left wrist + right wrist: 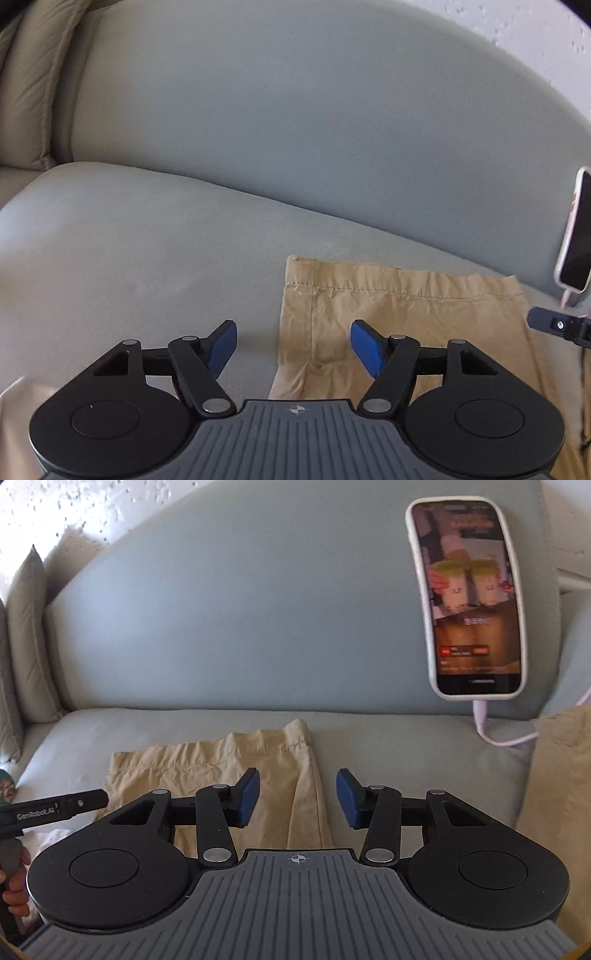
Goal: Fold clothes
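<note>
A tan garment (207, 771), trousers or shorts by the stitched hem, is lying flat on the grey-blue sofa seat (129, 240), its hemmed end reaching towards the sofa's backrest (295, 122) and its near part running out of view under the grippers; it is looking already doubled lengthwise, one layer seeming to sit on another along the long edge, though the fisheye is making that hard to confirm; so the folding is appearing begun but not finished, with at least a crosswise fold likely left to make; the left gripper (291, 347) is hanging over the garment's left edge with its blue pads (365, 347) standing apart and nothing caught between them; the right gripper (297, 799) is hovering over the garment's right edge, jaws likewise parted and empty; neither is pinching cloth yet, so the next grasp is still to come; more tan fabric (554, 794) is waiting at the seat's right edge, perhaps another piece to fold; as for writing, the left tool's arm is showing "GenRobot.AI" in white in the right wrist view; a phone (469, 598) in a white case is leaning against the backrest with a pale cable (491, 731) plugged in, its screen showing pictures and small text too blurred to read
</note>
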Available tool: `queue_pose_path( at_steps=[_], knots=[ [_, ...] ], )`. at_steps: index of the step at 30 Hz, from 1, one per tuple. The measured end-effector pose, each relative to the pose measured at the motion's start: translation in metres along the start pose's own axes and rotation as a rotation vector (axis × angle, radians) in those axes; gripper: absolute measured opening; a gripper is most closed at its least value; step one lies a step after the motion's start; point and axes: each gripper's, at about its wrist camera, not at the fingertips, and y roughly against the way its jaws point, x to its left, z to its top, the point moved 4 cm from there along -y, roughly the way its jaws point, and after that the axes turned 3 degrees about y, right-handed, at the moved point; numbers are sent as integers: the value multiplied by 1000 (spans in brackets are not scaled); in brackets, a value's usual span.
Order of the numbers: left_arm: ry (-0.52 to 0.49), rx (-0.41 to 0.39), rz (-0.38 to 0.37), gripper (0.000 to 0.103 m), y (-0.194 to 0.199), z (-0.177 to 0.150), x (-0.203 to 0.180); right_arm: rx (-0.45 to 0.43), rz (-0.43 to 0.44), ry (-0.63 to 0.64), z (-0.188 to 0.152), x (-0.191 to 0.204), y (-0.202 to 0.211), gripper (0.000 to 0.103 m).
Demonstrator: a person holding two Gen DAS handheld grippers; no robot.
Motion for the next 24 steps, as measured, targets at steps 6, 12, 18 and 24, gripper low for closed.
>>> queue_pose_path(
  at_steps=[6,12,18,24],
  knots=[
    [-118,-43,76,2,-1,-2,-14,9,-78,177,-3,16,-31,4],
    [-79,-103,136,10,34,1,-13,-122,-57,271,9,24,-4,7],
    [-29,-343,117,64,102,14,-33,-602,-99,258,44,9,68,46],
    [12,-303,-67,65,80,50,-65,-1028,-283,213,81,-60,59,88]
  ],
)
